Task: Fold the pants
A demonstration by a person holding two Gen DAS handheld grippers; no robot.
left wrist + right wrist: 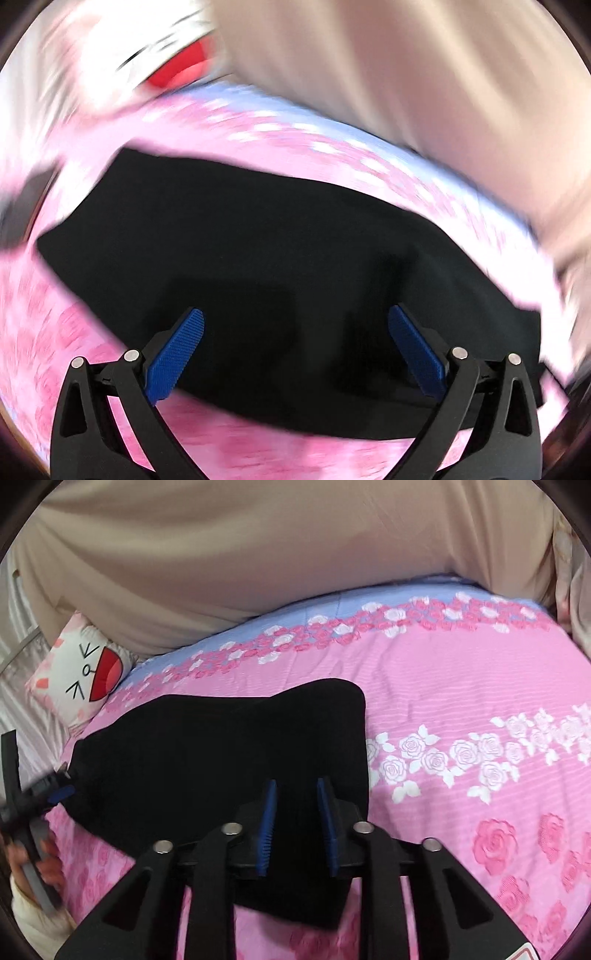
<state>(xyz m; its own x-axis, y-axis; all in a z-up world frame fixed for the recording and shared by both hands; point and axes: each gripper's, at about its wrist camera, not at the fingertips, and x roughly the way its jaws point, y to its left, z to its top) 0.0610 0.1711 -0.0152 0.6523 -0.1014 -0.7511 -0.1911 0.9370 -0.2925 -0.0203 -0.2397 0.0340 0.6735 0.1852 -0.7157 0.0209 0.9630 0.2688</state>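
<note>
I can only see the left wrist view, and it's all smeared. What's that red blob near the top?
Observer: It's the open mouth on a white cat-face cushion, beside the far corner of the pink rose-print bedspread.
Operator: And where's the other claw?
Observer: The right claw is over the near right part of the folded black pants. Its blue pads are narrowly apart, and it's unclear whether they pinch cloth.
</note>
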